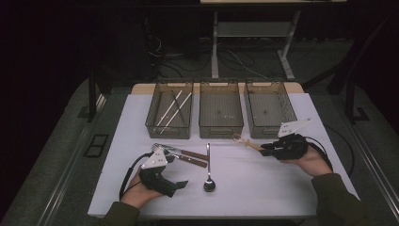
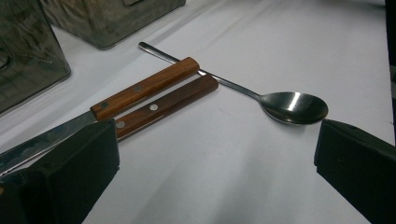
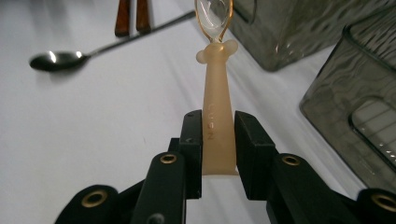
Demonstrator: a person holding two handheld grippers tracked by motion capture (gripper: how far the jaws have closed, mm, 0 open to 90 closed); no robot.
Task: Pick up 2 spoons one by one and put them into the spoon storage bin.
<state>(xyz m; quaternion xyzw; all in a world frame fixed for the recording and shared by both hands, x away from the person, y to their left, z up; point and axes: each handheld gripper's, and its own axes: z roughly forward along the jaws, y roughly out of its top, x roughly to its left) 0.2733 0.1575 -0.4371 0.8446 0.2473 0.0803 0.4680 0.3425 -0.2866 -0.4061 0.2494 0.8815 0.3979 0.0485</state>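
While the left tongs point(image 1: 181, 184) rest wide and empty on the tabletop point(image 1: 263, 188) near the steel spoon point(image 1: 209, 181), the right tongs point(image 3: 218, 140) pinch the plastic spoon point(image 3: 217, 107) by its handle; keep it level, carrying it over the middle bin point(image 1: 221, 120).

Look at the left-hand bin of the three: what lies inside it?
Inside the left bin lie chopsticks, several pale and at least one dark, slanted along the floor. Their exact number is unclear, because the tinted front wall blurs their near ends.
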